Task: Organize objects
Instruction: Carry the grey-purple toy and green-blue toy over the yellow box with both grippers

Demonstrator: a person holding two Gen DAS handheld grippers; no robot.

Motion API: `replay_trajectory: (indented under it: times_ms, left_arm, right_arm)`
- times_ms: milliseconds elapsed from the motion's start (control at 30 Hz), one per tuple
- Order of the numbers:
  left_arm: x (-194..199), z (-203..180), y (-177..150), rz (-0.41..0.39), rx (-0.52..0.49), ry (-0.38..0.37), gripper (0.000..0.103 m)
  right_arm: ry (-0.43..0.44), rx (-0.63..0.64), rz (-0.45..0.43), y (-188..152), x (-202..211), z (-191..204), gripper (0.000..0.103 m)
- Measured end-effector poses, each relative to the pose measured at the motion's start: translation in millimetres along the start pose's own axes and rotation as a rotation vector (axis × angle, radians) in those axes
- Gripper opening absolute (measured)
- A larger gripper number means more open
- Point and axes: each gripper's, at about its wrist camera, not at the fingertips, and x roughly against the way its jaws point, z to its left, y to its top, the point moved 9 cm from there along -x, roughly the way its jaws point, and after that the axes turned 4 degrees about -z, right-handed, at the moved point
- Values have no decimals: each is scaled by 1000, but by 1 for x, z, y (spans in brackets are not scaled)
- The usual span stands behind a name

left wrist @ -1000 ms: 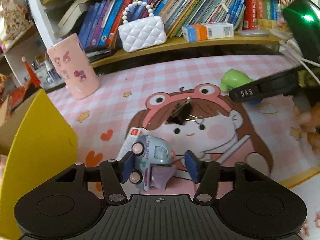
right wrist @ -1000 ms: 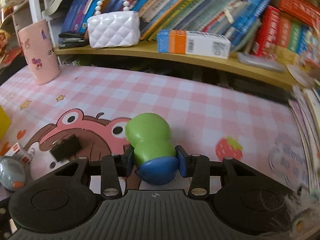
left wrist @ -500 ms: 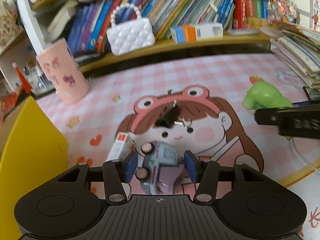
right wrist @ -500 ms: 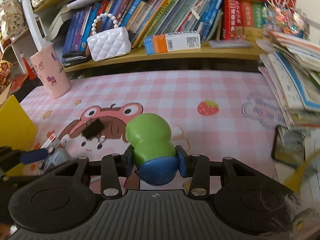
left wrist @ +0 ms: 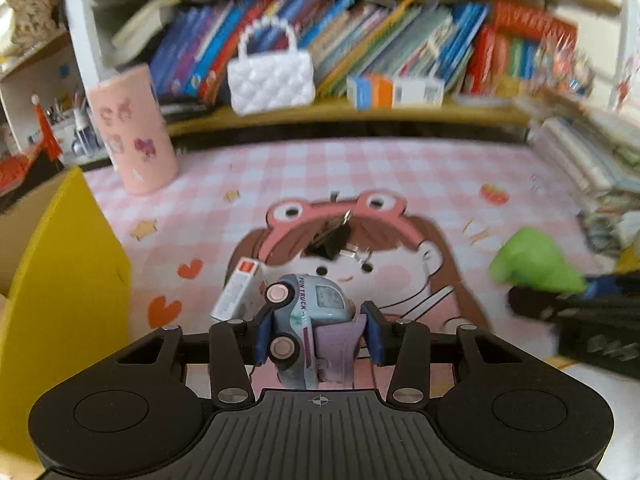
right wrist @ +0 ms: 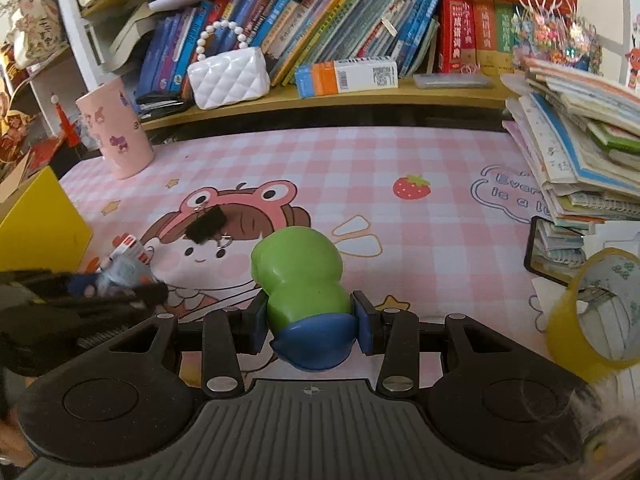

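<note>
Swung the right gripper (right wrist: 308, 326) further right, clamped on the green-and-blue toy (right wrist: 306, 288); just squeezed the left gripper (left wrist: 318, 336) onto the toy truck (left wrist: 304, 320).

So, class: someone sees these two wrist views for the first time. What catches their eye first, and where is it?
Probably the green and blue toy clamped in the right gripper, low in the middle of its view. Next, the pale blue toy truck pinched in the left gripper, over the pink checked mat.
</note>
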Motion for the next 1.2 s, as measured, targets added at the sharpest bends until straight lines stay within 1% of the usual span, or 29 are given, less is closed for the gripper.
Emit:
replay_trajectory:
  times_ms: [67, 200, 333, 467, 533, 700, 767, 833, 933, 1200]
  left_arm:
    - [18, 2, 1, -24, 16, -21, 43]
    - [51, 11, -5, -48, 68, -61, 43]
    - [79, 22, -22, -37, 102, -87, 43]
    - [100, 42, -45, -11, 129, -72, 43]
    - [112, 52, -55, -11, 142, -66, 43]
    - [140, 78, -78, -20, 135, -40, 43]
    - [149, 92, -87, -12, 153, -31, 43]
    - [155, 107, -91, -15, 179, -16, 43]
    - [166, 129, -99, -26, 184, 14, 43]
    - [190, 166, -128, -9, 211, 32, 43]
  right_arm:
    - [2, 5, 4, -3, 6, 6, 39]
    - [9, 16, 14, -13, 23, 23, 39]
    - [20, 18, 31, -26, 41, 44, 39]
    - [32, 24, 62, -45, 56, 68, 39]
    - [36, 35, 76, -55, 62, 82, 39]
    - [53, 65, 102, -74, 72, 118, 39]
    - [63, 75, 114, -81, 75, 136, 39]
    - [75, 98, 124, -88, 78, 152, 39]
    - [89, 133, 130, -96, 83, 175, 39]
    - [111, 192, 137, -114, 92, 224, 39]
